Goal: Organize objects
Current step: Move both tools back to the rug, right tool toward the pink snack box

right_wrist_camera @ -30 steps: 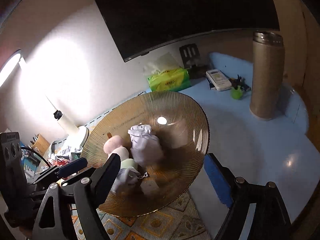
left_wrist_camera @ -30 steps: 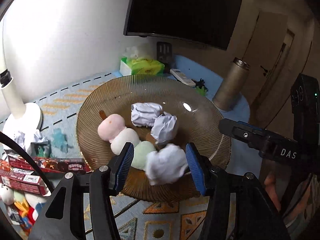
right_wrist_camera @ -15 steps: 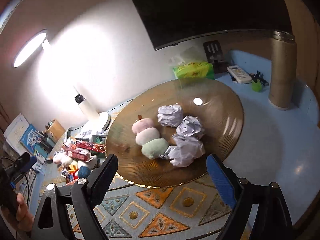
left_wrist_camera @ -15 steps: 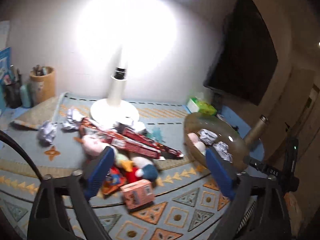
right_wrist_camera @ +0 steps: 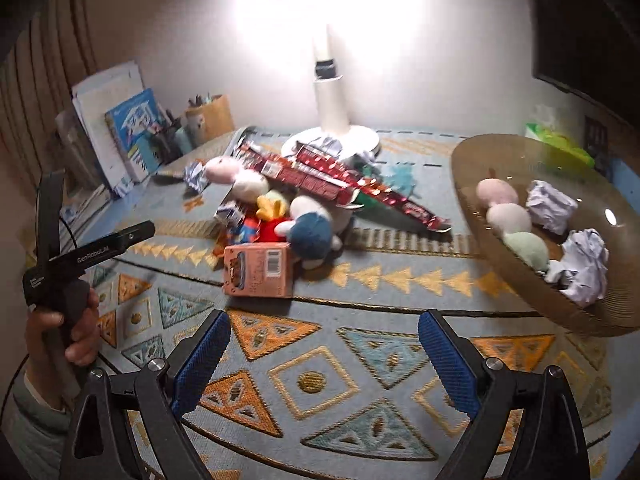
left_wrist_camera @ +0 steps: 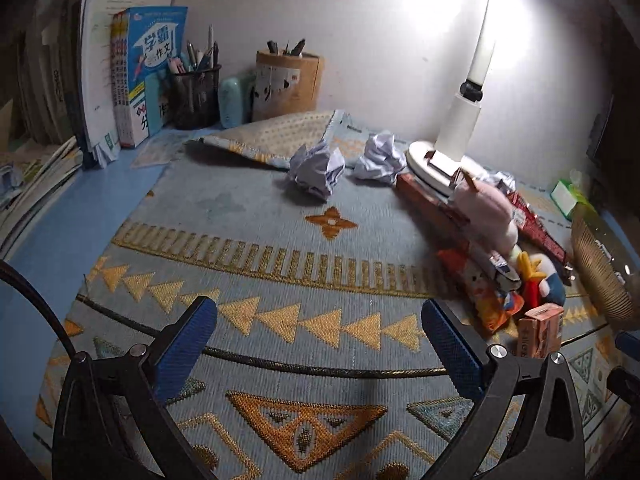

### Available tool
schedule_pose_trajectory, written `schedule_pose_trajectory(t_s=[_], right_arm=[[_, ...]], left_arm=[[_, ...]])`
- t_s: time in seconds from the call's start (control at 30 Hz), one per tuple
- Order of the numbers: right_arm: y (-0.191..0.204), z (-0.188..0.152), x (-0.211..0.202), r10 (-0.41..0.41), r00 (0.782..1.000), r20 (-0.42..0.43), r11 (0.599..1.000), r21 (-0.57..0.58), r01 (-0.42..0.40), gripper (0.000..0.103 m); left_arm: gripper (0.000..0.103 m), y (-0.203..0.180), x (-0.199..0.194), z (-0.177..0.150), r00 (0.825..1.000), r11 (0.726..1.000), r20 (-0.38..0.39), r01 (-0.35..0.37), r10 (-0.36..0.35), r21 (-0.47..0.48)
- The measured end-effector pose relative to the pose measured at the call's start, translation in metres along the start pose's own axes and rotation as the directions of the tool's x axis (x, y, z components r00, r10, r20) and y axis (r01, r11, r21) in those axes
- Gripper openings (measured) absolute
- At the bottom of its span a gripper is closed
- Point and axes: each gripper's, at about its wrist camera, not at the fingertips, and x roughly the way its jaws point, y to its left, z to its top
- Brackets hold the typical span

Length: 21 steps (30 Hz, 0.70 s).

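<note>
My left gripper (left_wrist_camera: 318, 320) hangs open over the patterned mat (left_wrist_camera: 280, 240), nothing between its fingers. Two crumpled paper balls (left_wrist_camera: 316, 168) (left_wrist_camera: 380, 156) lie far ahead of it near the lamp base (left_wrist_camera: 432, 160). My right gripper (right_wrist_camera: 325, 328) hovers above the mat too, its jaws opening and empty. Up to its right the amber glass bowl (right_wrist_camera: 520, 292) holds a three-ball plush skewer (right_wrist_camera: 508, 216) and paper balls (right_wrist_camera: 550, 206) (right_wrist_camera: 584, 268). Ahead lies a heap of plush toys (right_wrist_camera: 308, 232), long red boxes (right_wrist_camera: 320, 176) and a pink carton (right_wrist_camera: 258, 270).
Books (left_wrist_camera: 152, 72), a mesh pen cup (left_wrist_camera: 194, 96) and a round wooden holder (left_wrist_camera: 288, 84) line the back left wall. The mat's far corner is folded over (left_wrist_camera: 280, 136). A hand (right_wrist_camera: 76, 332) holding the other gripper's handle shows at the right wrist view's left edge.
The left gripper let go of a paper ball into the bowl, opened wide and swung left over the mat. The right gripper also swung left from the bowl and widened.
</note>
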Motion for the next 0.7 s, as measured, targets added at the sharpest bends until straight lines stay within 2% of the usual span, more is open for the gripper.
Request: schedule_pose_trajectory(t_s=[0.1, 0.23, 0.33, 0.4, 0.47, 0.5, 0.53, 0.57, 0.63, 0.67, 0.7], right_arm=[[0.009, 0.009, 0.027, -0.033, 0.999, -0.036, 0.999, 0.002, 0.033, 0.094], [0.012, 0.021, 0.05, 0.064, 0.994, -0.086, 0.995, 0.076, -0.058, 0.094], [0.023, 0.019, 0.058, 0.146, 0.982, -0.12, 0.986, 0.099, -0.134, 0.094], [0.035, 0.015, 0.055, 0.216, 0.968, -0.126, 0.975, 0.077, -0.208, 0.094], [0.046, 0.01, 0.043, 0.347, 0.93, -0.12, 0.938, 0.04, -0.345, 0.094], [0.051, 0.008, 0.036, 0.385, 0.915, -0.121, 0.922, 0.019, -0.386, 0.094], [0.054, 0.006, 0.028, 0.394, 0.912, -0.118, 0.918, -0.01, -0.397, 0.094], [0.056, 0.003, 0.023, 0.366, 0.924, -0.112, 0.927, -0.044, -0.373, 0.094], [0.055, 0.003, 0.02, 0.202, 0.974, -0.097, 0.971, -0.106, -0.212, 0.094], [0.052, 0.005, 0.023, 0.12, 0.988, -0.092, 0.983, -0.128, -0.132, 0.094], [0.047, 0.009, 0.028, 0.077, 0.993, -0.091, 0.986, -0.14, -0.089, 0.094]], left_arm=[[0.102, -0.006, -0.01, -0.002, 0.998, 0.999, 0.05, -0.025, 0.023, 0.026], [0.102, 0.004, -0.011, -0.001, 0.999, 1.0, 0.046, 0.01, -0.009, -0.03], [0.102, 0.016, -0.011, 0.0, 0.998, 0.994, 0.056, 0.048, -0.042, -0.102], [0.102, 0.02, -0.013, 0.0, 0.997, 0.991, 0.075, 0.034, -0.024, -0.131], [0.102, 0.02, -0.013, 0.0, 0.997, 0.99, 0.077, 0.029, -0.019, -0.135], [0.102, 0.019, -0.013, 0.001, 0.997, 0.991, 0.075, 0.034, -0.024, -0.132], [0.102, 0.018, -0.012, 0.001, 0.997, 0.991, 0.073, 0.038, -0.029, -0.128], [0.102, 0.018, -0.011, 0.001, 0.997, 0.991, 0.072, 0.042, -0.033, -0.126], [0.102, 0.017, -0.011, 0.001, 0.997, 0.991, 0.072, 0.05, -0.041, -0.121], [0.102, 0.016, -0.011, 0.001, 0.996, 0.991, 0.073, 0.055, -0.047, -0.119], [0.102, 0.016, -0.011, 0.001, 0.996, 0.991, 0.073, 0.059, -0.051, -0.117]])
